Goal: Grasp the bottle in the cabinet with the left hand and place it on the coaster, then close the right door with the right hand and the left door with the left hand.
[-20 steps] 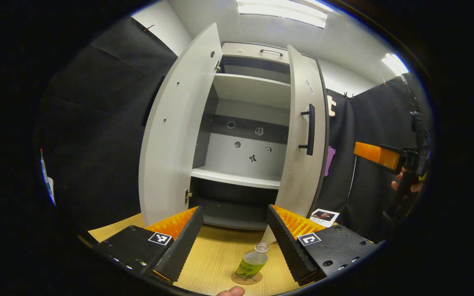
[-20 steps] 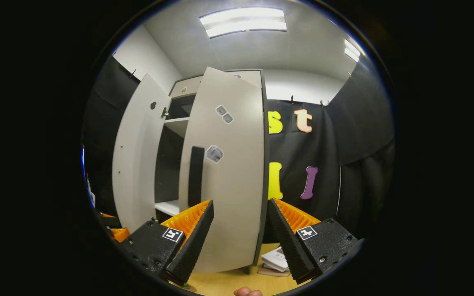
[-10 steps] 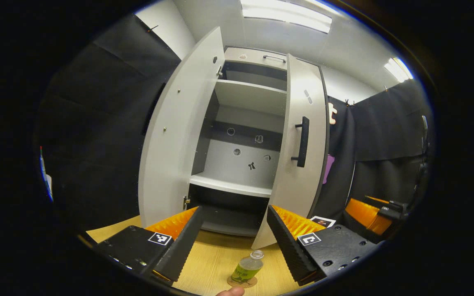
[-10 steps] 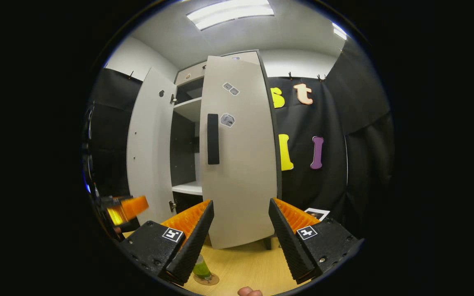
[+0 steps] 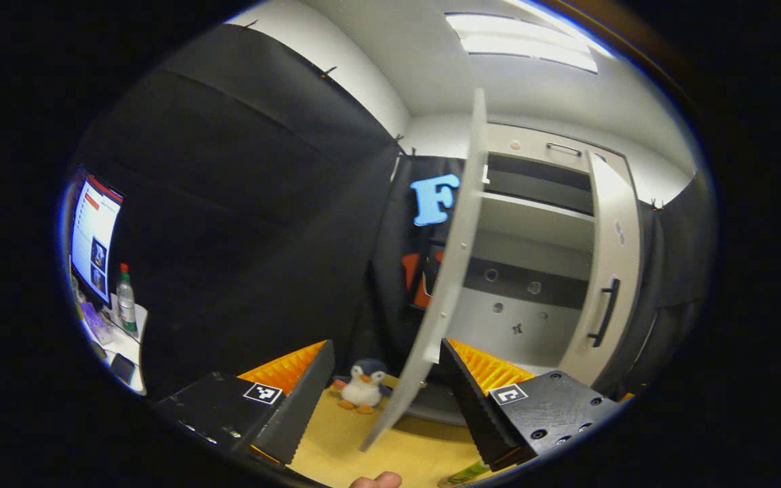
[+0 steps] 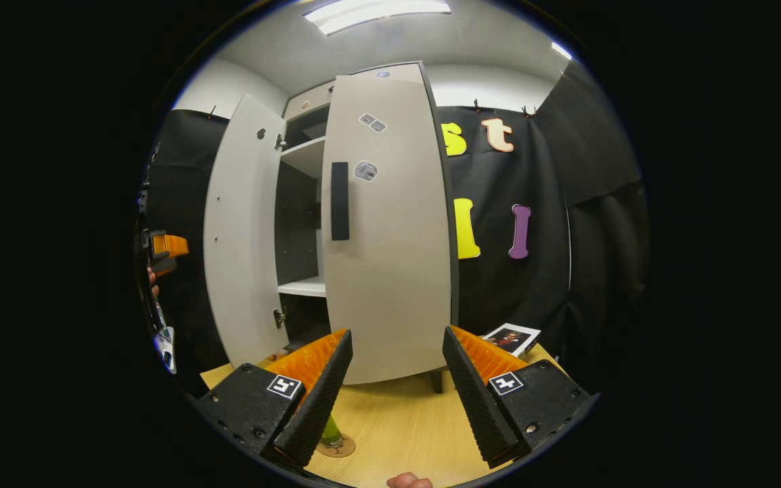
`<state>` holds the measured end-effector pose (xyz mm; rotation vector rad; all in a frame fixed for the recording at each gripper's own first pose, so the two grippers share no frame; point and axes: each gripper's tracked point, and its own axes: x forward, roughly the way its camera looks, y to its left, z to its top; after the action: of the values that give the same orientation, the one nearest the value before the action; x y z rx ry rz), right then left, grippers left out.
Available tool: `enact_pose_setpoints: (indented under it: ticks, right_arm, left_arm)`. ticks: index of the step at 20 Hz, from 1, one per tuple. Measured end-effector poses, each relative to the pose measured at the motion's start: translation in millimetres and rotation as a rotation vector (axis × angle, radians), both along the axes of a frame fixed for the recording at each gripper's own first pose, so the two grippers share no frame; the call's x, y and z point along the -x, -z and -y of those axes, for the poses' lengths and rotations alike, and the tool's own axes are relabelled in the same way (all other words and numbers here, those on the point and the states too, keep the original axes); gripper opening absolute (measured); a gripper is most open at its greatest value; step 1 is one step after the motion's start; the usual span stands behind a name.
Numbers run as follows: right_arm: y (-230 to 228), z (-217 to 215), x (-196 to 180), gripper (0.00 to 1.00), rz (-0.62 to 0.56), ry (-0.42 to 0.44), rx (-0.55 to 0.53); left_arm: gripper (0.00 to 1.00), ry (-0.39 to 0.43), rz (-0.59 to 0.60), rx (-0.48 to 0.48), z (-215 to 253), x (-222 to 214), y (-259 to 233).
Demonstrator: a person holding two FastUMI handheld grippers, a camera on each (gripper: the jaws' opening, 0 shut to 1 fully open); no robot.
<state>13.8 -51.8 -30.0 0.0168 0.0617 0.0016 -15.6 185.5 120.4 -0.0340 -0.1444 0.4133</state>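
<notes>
The grey cabinet (image 6: 309, 115) stands on a wooden table (image 6: 397, 420). Its right door (image 6: 390, 237), with a dark handle (image 6: 339, 201), is swung nearly flat to the front. The left door (image 6: 241, 237) stands wide open. My right gripper (image 6: 390, 400) is open, back from the right door and holding nothing. A small green bottle (image 6: 331, 434) stands on a round coaster (image 6: 339, 447), partly hidden by one finger. My left gripper (image 5: 387, 400) is open and empty, facing the left door (image 5: 445, 285) edge-on. The left gripper (image 6: 163, 247) is also visible left of that door.
A penguin plush (image 5: 365, 386) sits on the table behind the left door. A photo card (image 6: 512, 337) lies right of the cabinet. A monitor (image 5: 92, 237) and a bottle (image 5: 126, 298) stand on a side desk at far left.
The left gripper has swung left, from facing the cabinet shelves to the left door's edge. The right gripper has drawn back a little from the right door, which has swung further shut.
</notes>
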Motion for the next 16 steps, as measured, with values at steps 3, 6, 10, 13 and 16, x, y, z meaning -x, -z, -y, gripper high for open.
enact_pose_setpoints:
  ticks: [3,6,10,13,16]
  right_arm:
    - [-7.2,0.6,0.1,0.83,0.015,-0.004,-0.011]
    - [-13.5,7.2,0.5,0.83,0.031,0.015,-0.001]
    - [-15.3,17.6,1.2,0.83,0.035,0.047,0.015]
    - [-16.0,26.5,3.5,0.83,0.038,0.076,0.02]
    - [-17.5,35.1,3.3,0.83,0.043,0.105,0.019]
  left_arm:
    - [1.0,-0.051,0.013,0.014,-44.0,-18.8,-15.1]
    - [0.95,-0.084,-0.035,0.01,-67.7,-53.1,-14.7]
    - [0.95,-0.079,-0.037,-0.046,-73.6,-89.2,-19.0]
    - [0.94,-0.093,-0.039,-0.073,-73.2,-94.3,-19.3]
    - [0.94,-0.064,-0.021,-0.04,-64.1,-96.5,-14.5]
